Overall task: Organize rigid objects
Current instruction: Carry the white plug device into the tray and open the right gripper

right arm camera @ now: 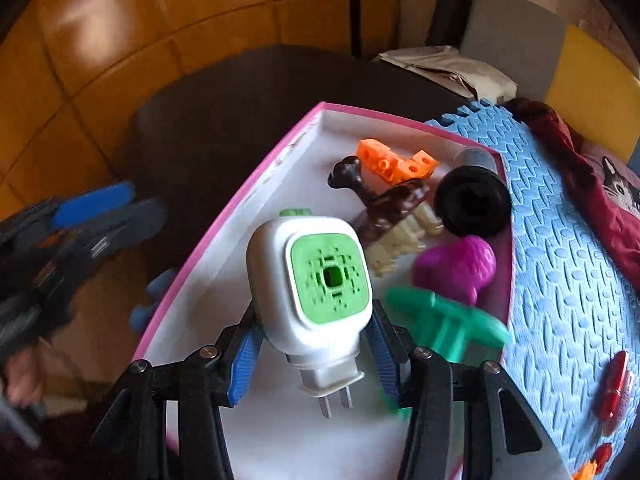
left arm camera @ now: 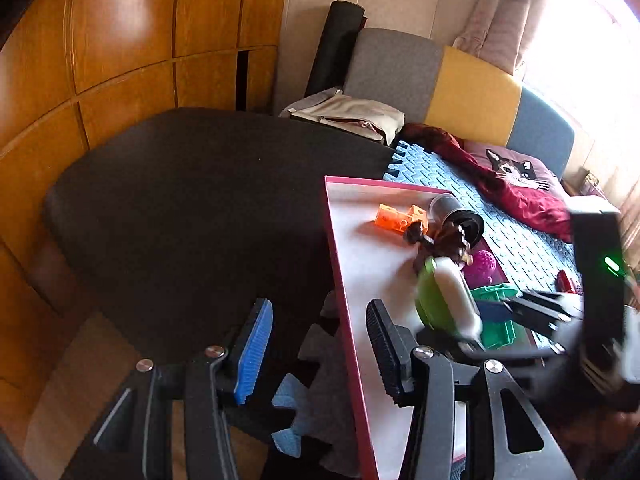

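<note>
Holding white plug-in device with green face, right gripper clamped it above pink-rimmed tray, prongs toward camera. Left gripper hung part-open, nothing between pads, over tray's left edge. In tray, far side: orange blocks, brown toy animal, black cylinder, purple toy, green piece.

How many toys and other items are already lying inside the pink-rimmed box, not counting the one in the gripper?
5: orange blocks at the far end, black roll in the far corner, brown toy animal mid-box, purple ball beside it, green piece nearest. Smaller ones may be hidden.
</note>
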`<state>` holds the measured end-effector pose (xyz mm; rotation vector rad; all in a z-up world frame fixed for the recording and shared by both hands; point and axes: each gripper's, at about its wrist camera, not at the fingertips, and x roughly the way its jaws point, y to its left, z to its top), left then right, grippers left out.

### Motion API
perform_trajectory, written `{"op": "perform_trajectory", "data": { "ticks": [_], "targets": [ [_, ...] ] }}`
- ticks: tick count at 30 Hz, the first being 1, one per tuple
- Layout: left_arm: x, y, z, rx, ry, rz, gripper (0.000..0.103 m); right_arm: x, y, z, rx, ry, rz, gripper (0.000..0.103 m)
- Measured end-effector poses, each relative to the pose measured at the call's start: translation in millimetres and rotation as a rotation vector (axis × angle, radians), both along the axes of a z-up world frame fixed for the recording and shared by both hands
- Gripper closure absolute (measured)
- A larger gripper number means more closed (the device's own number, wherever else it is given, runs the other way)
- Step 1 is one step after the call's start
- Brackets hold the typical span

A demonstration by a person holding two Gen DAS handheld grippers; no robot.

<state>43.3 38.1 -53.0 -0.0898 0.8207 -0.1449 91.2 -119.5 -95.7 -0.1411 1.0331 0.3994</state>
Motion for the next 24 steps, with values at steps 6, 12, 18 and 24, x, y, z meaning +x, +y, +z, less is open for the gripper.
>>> {"op": "perform_trajectory", "data": {
  "ticks": [6,12,18,24],
  "targets": [
    [3.3,2.9,-1.8,-0.001,0.002,0.013,0.053,10.0,0.5,-2.8,-0.002,-0.013,-0.011,0.052],
    [2.0,3.7,1.3,0.0,-0.008,0.018,0.053,6.1,-3.6,-1.0,0.011,-0.019,-0.028,0.051],
    [-1.8,2.5,6.3,0.004,-0.028,0.017,0.053,-5.3,-15.9,13.2,0.076,-0.057,-0.05,0.045],
    [-5.1,-2.6,11.2,0.01,-0.042,0.005,0.053,-20.9,-29.1,31.1,0.115,-0.124,-0.065,0.041]
  ]
}}
